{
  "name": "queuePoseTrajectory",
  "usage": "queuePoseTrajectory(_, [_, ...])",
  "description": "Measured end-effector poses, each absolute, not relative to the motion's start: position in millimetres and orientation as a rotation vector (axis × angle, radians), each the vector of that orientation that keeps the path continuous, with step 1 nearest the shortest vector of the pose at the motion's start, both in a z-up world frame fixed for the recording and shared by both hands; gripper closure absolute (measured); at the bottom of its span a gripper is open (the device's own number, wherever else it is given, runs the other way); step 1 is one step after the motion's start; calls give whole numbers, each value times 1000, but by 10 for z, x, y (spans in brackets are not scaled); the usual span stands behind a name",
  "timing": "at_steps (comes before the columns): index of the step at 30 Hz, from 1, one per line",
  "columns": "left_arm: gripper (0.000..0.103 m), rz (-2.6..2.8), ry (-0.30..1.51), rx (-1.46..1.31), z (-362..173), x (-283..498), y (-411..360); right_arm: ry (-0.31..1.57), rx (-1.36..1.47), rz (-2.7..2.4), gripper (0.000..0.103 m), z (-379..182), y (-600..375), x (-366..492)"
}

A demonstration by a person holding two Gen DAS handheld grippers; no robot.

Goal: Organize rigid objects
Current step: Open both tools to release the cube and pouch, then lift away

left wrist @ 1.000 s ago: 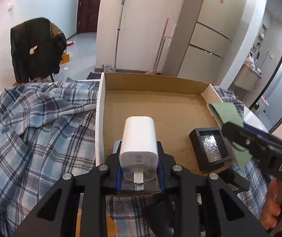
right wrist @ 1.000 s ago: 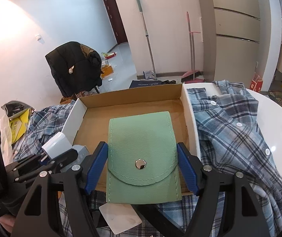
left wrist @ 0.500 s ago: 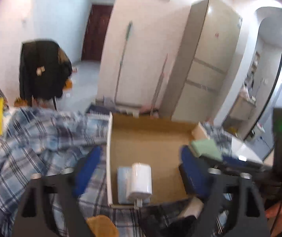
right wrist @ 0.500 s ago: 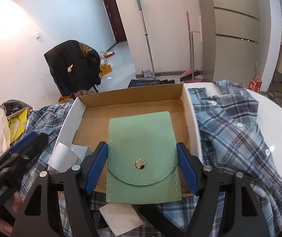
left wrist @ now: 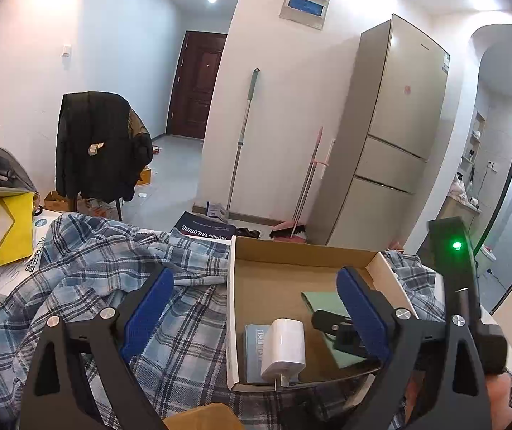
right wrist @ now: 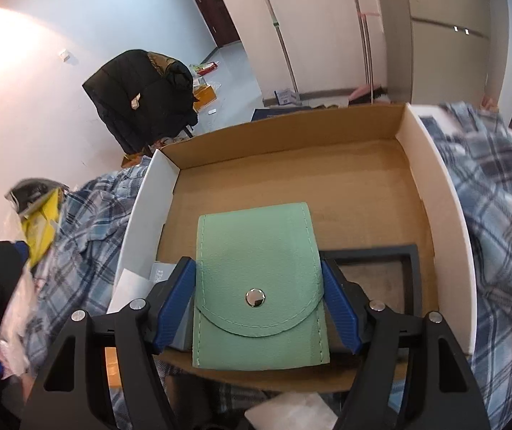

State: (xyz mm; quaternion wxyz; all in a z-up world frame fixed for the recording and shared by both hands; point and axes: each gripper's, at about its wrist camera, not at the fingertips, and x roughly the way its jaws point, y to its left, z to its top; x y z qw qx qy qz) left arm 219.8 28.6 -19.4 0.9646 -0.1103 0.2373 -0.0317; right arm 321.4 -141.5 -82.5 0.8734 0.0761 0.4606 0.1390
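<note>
A shallow cardboard box [left wrist: 291, 254] [right wrist: 449, 208] lies on a plaid shirt. A white charger plug [left wrist: 284, 349] rests inside its near left corner on a pale blue flat box [left wrist: 254, 351]. My left gripper [left wrist: 256, 308] is open and empty, raised above and behind the plug. My right gripper [right wrist: 257, 302] is shut on a green snap pouch [right wrist: 259, 279] [left wrist: 322, 301], holding it over the box floor. A black framed case [right wrist: 374, 276] lies in the box just right of the pouch.
Blue plaid shirts [left wrist: 94, 268] [right wrist: 499, 193] cover the table around the box. A yellow bag [left wrist: 5, 229] sits at the left. A chair with a black jacket [left wrist: 94, 150], brooms [left wrist: 241, 143] and a fridge [left wrist: 392, 136] stand behind.
My left gripper let go of the white plug, opened wide and pulled up and back. My right gripper carried the green pouch forward and lower into the box.
</note>
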Motion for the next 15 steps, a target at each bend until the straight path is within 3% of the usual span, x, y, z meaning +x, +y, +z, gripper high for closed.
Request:
queuePoseTrajectory(5, [9,-5,462,-194,-138,2140,275,918,170,349,32,-735,-1441,3161])
queuePoseTrajectory(7, [9,15,417,-180,-56,2068,288,856,183,335,25,-638,-1503,3084])
queuePoseTrajectory(9, [9,23,364,-169,69,1979,300,784,181,334,11,-510,-1564,2973])
queuePoseTrajectory(11, [9,15,323,-172,208,1889,297,716,143,348,6,-354,-1586,2862])
queuePoseTrajectory(15, [9,8,273,-176,492,1678,283,617,51,300,6,-5,-1706,2582])
